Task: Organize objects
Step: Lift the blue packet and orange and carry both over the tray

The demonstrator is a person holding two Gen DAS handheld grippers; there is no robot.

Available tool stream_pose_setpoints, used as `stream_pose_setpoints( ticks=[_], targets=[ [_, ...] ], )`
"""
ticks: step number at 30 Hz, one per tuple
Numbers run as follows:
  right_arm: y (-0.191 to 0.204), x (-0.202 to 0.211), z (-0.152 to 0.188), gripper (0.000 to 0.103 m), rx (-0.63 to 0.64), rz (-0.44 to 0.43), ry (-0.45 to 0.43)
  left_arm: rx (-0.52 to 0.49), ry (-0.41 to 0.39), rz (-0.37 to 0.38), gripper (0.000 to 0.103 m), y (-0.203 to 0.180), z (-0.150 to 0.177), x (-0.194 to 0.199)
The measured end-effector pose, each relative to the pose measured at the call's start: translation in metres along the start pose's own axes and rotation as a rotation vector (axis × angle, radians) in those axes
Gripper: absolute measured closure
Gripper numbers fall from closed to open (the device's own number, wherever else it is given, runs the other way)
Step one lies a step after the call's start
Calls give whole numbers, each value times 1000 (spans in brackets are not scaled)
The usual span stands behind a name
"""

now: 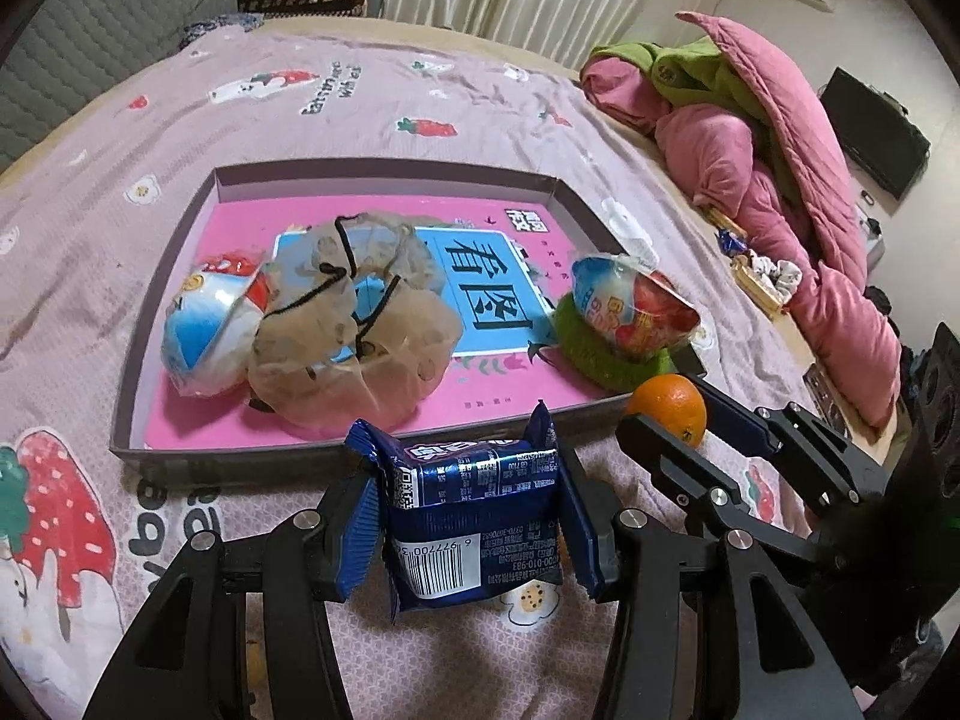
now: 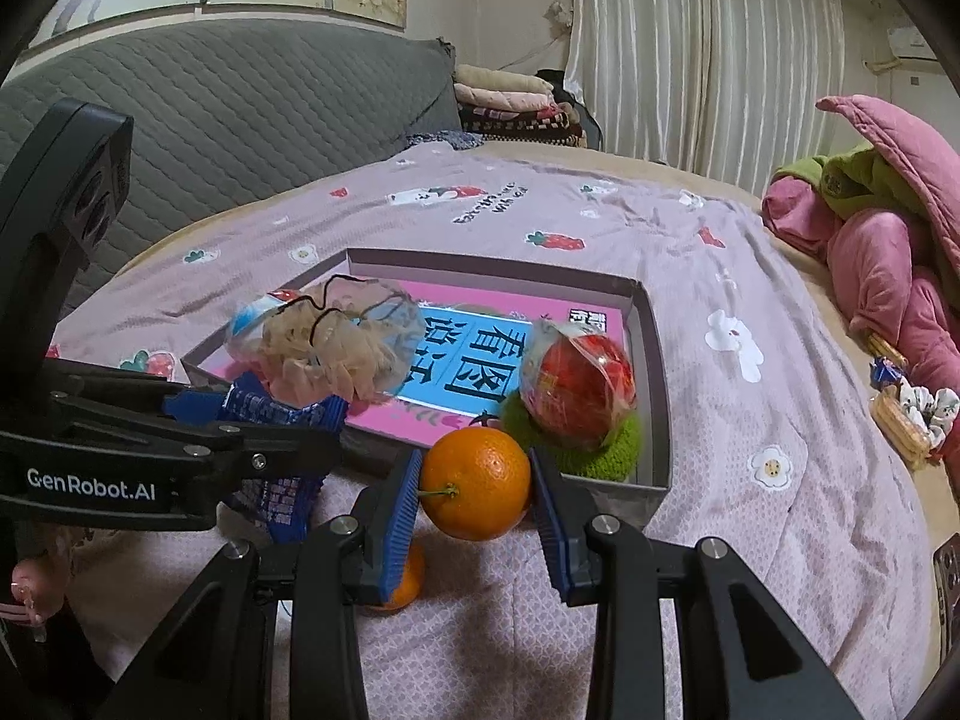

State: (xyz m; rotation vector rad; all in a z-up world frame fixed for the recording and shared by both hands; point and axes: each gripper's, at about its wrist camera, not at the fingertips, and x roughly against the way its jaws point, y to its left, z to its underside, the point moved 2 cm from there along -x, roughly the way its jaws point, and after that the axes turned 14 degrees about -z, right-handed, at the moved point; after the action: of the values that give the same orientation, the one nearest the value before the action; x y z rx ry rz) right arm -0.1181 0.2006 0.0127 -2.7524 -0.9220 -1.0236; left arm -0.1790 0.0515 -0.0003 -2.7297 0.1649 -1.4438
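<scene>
Left wrist view: left gripper [image 1: 471, 516] clamped about halfway on a blue snack packet [image 1: 474, 516], held just short of the near wall of the shallow box [image 1: 384, 180]. Light, crinkly, slippery foil, probably crushable inside (best pinched across the flat sides, as now). Already in the box: a foil-wrapped ball [image 1: 207, 330], a sheer scrunchie [image 1: 354, 324], a wrapped egg [image 1: 636, 312] on a green scrunchie [image 1: 606, 360]. Right wrist view: right gripper [image 2: 474, 498] closed fairly narrow on an orange [image 2: 475, 483], near the box's front corner, above the bedspread [image 2: 750, 420]. Firm, round, apt to roll; held across the widest part.
</scene>
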Motion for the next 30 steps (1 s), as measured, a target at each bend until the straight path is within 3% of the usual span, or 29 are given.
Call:
stream_pose_setpoints(
  ticks=[11,30],
  targets=[
    [12,12,-17,66,36,0,-76,-24,-165,-55,49,5,-13,36],
    [24,25,-44,66,63,28,-202,-21,-252,-110,49,20,-25,47]
  ],
)
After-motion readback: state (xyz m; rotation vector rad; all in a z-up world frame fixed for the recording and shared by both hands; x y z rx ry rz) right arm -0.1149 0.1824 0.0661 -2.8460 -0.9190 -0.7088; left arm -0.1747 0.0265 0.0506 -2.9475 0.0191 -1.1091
